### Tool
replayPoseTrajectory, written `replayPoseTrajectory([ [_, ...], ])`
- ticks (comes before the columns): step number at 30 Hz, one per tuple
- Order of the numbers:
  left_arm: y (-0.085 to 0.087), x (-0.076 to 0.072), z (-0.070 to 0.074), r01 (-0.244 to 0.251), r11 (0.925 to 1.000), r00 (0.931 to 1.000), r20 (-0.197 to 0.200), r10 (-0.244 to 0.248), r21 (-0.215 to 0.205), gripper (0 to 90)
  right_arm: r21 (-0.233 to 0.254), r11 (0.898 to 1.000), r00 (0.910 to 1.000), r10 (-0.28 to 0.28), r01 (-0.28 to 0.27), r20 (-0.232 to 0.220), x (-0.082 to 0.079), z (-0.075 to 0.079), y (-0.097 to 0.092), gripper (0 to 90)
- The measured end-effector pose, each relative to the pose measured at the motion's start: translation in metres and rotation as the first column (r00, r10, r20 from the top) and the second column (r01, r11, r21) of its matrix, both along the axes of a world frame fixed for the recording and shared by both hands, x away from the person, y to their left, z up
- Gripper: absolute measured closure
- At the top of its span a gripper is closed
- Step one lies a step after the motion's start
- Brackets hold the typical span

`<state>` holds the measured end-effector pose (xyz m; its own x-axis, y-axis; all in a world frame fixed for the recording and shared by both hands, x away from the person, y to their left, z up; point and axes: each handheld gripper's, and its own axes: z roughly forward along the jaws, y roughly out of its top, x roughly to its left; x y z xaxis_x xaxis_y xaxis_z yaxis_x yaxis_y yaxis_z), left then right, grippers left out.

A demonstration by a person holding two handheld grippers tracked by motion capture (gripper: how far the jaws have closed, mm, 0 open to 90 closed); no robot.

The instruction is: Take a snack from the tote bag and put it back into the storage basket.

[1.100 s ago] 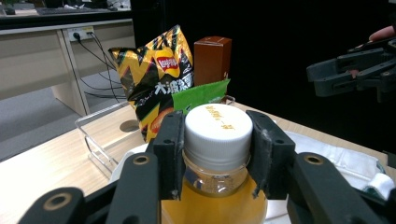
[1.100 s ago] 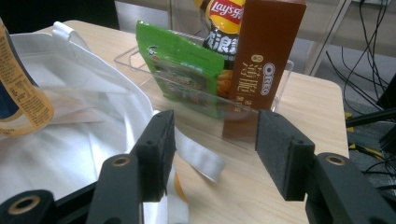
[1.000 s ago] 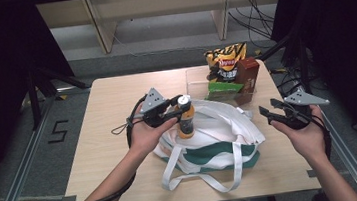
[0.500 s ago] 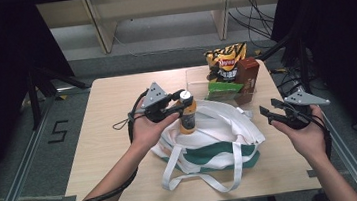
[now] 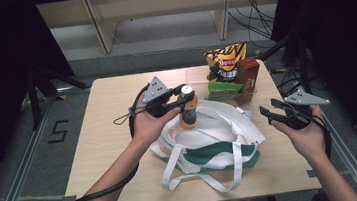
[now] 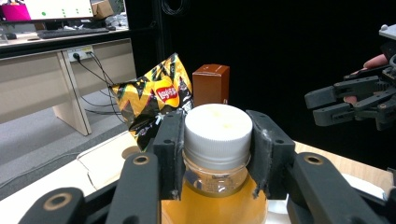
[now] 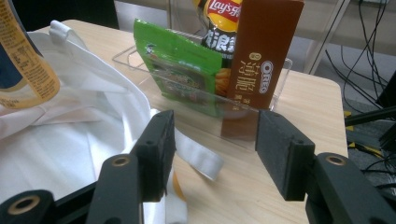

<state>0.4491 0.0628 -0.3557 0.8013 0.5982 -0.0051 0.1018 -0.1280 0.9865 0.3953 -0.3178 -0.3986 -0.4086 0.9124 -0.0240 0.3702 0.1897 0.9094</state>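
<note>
An orange drink bottle [image 5: 188,112] with a white cap [image 6: 218,126] hangs upright over the open mouth of a white and green tote bag [image 5: 215,134]. My left gripper [image 5: 186,92] is shut on its neck just below the cap, one pad on each side, as the left gripper view [image 6: 217,156] shows. To the right of the bag my right gripper [image 5: 269,111] is held above the table, open, with nothing between its pads [image 7: 215,151]. It points toward the bag [image 7: 70,140] and the snack tray. The bottle's label [image 7: 21,60] is at the left edge of that view.
A clear tray [image 5: 195,76] at the table's back right holds a yellow-black chips bag [image 5: 225,59], a green packet [image 5: 223,89] and a brown Oreo box [image 5: 247,73]. The bag's straps [image 5: 200,178] trail toward the front edge. Bare tabletop [image 5: 107,113] lies to the left.
My left gripper has carried the bottle slightly toward the far right, still over the bag. The right gripper has kept still.
</note>
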Motion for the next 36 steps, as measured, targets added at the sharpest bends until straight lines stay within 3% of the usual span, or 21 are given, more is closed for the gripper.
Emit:
replayPoseTrajectory([
  [9,-0.003,0.003,0.007,0.002,1.0,0.9999,0.013,-0.002,-0.003,59.2,0.007,1.0,0.9994,0.015,-0.015,-0.032,-0.001,0.0,0.0,48.2],
  [10,-0.004,0.003,0.007,0.003,1.0,0.9999,0.016,-0.003,-0.004,59.2,0.002,1.0,0.9999,0.007,-0.007,-0.014,0.0,-0.001,0.0,48.1],
  [29,-0.007,0.009,0.024,0.006,0.9997,0.9989,0.046,-0.005,-0.024,59.2,0.004,1.0,1.0,-0.001,0.001,-0.006,0.001,-0.002,0.0,48.1],
  [35,-0.008,0.01,0.03,0.006,0.9996,0.9984,0.057,-0.005,-0.029,59.2,0.019,1.0,0.9996,-0.006,0.006,-0.028,-0.001,-0.001,0.0,48.1],
  [36,-0.009,0.01,0.031,0.006,0.9995,0.9982,0.059,-0.004,-0.03,59.1,0.01,1.0,0.9999,-0.004,0.005,-0.01,0.0,-0.001,0.0,48.1],
])
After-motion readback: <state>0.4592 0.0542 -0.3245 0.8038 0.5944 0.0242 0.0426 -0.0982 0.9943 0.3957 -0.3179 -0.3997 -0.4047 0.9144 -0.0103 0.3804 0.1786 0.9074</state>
